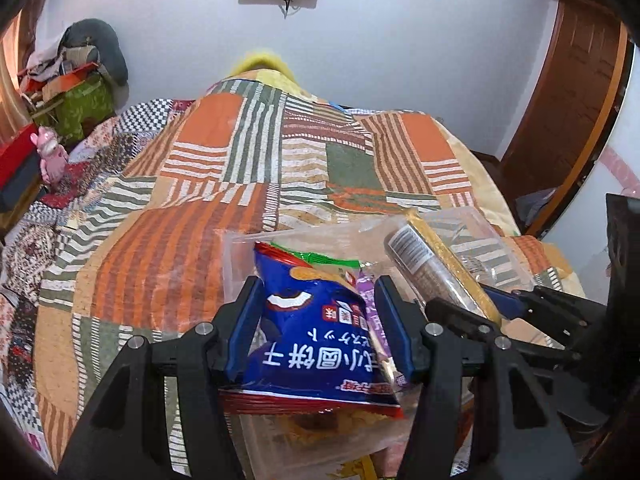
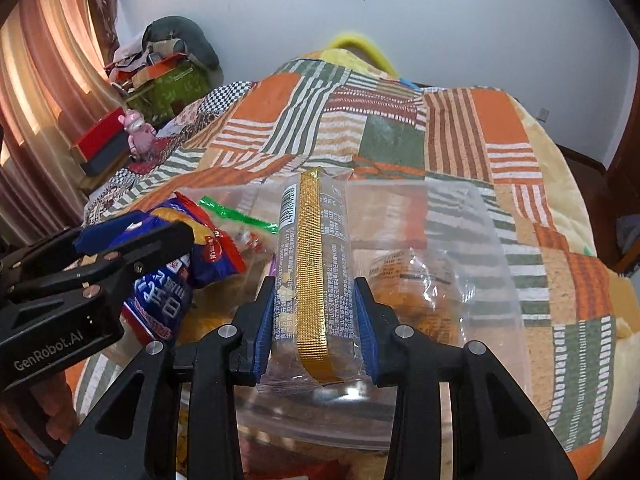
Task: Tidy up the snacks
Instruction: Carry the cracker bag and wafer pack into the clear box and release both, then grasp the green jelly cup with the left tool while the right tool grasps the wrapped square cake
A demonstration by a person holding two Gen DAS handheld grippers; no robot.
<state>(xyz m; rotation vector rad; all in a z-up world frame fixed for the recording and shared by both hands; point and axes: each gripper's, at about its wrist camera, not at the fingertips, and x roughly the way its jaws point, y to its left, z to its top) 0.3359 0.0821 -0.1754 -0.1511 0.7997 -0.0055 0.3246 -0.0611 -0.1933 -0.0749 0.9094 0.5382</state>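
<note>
My left gripper (image 1: 318, 292) is shut on a blue snack bag (image 1: 312, 344) with white lettering and a red bottom seam, held over a clear plastic bin (image 1: 240, 248) on the quilt. My right gripper (image 2: 315, 286) is shut on a clear packet with a gold strip (image 2: 310, 252), also above the clear plastic bin (image 2: 480, 240). The gold-strip packet (image 1: 436, 264) shows at the right of the left wrist view, with the right gripper (image 1: 500, 304) on it. In the right wrist view the left gripper (image 2: 152, 248) and the blue bag (image 2: 160, 292) sit at the left. Other wrapped snacks lie in the bin.
A patchwork quilt (image 1: 224, 184) in orange, green and white covers the bed under the bin. A pink toy figure (image 2: 138, 132) and a red box (image 2: 100, 138) sit at the left bedside, with piled clutter (image 2: 168, 68) behind. A wooden door (image 1: 576, 92) stands at the right.
</note>
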